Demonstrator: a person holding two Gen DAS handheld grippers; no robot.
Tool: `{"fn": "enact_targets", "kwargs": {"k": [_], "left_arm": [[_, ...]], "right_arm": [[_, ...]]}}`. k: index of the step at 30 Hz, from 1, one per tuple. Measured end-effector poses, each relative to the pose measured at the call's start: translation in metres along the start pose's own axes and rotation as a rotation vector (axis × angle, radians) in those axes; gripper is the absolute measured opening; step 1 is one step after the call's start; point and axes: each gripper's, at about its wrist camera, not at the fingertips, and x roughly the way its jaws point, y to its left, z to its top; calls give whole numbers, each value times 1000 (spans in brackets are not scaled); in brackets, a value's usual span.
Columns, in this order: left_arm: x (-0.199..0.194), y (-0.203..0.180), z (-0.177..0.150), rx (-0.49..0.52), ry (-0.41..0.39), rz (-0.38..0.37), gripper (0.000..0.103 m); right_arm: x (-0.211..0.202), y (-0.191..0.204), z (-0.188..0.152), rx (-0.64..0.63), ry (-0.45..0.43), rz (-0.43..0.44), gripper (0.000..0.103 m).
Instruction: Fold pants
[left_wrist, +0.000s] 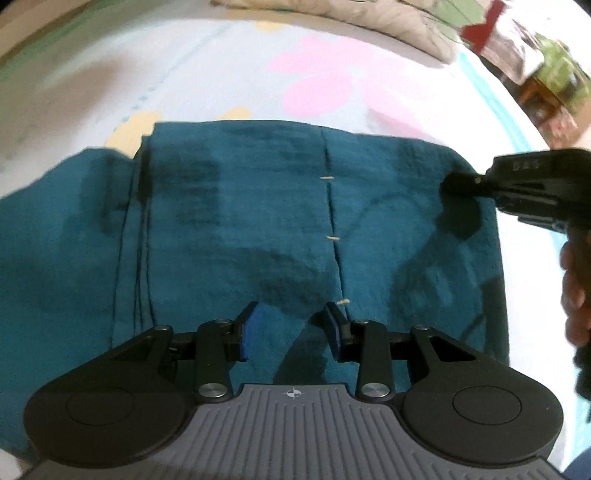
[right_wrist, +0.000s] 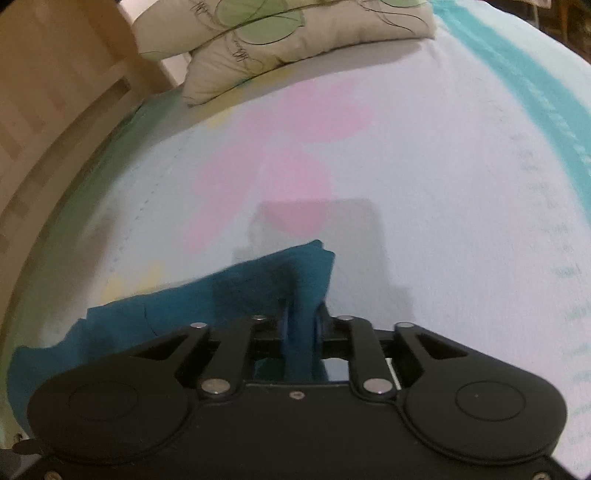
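pants (left_wrist: 258, 229) lie teal on the bed (right_wrist: 443, 184); right tongs (right_wrist: 301, 325) clamp a fold, left tongs (left_wrist: 291, 328) hover apart.

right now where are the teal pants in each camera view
Left wrist view: the pants lie spread flat across the middle, under the open left gripper, with the right gripper at their right edge.
Right wrist view: the pants sit low and left, a corner pinched in the right gripper.
Shared landmark: the pink flower print on the bedsheet.
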Motion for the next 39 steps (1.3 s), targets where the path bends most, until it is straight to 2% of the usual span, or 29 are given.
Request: {"fn": "enact_targets", "kwargs": {"k": [3, 7, 10, 14, 17, 20, 21, 22, 25, 27, 29, 30, 31, 33, 36, 39], "left_arm": [[0, 0, -2, -15, -6, -4, 36], [-6, 2, 3, -81, -5, -18, 35], [-8, 11, 2, -127, -2, -40, 35], [-15, 27, -4, -157, 5, -65, 35], [-20, 36, -9, -159, 6, -73, 35], [-22, 38, -12, -160, 4, -75, 35], [-23, 41, -12, -166, 4, -78, 35], [-24, 40, -12, -172, 4, -81, 36], [-24, 43, -10, -194, 11, -97, 35], [-23, 42, -10, -201, 18, -104, 35], [-23, 40, -11, -179, 19, -89, 35], [-24, 37, -11, -158, 20, -81, 36], [-25, 35, -11, -141, 23, -79, 36], [-29, 37, -10, -127, 52, -95, 35], [-43, 48, -2, -175, 85, -159, 35], [-70, 65, 7, -209, 42, -213, 36]], "right_arm": [[-24, -17, -10, 26, 19, 48, 43], [-50, -36, -27, -24, 147, 59, 43], [-59, -51, -42, 7, 232, 101, 43], [-49, -58, -55, 47, 320, 144, 43], [-32, -61, -61, 123, 385, 219, 43], [-27, -55, -58, 135, 370, 213, 42], [-29, -51, -57, 112, 363, 199, 22], [-35, -45, -58, 67, 357, 186, 15], [-64, -14, -54, -139, 294, 132, 12], [-73, -1, -54, -217, 301, 53, 12], [-62, -3, -58, -215, 349, -12, 13], [-54, -7, -62, -209, 374, -41, 15], [-46, -7, -65, -207, 388, -64, 22], [-44, -4, -65, -194, 368, -82, 30], [-61, 2, -56, -167, 304, -105, 39], [-84, 11, -50, -191, 201, -137, 41]]}}
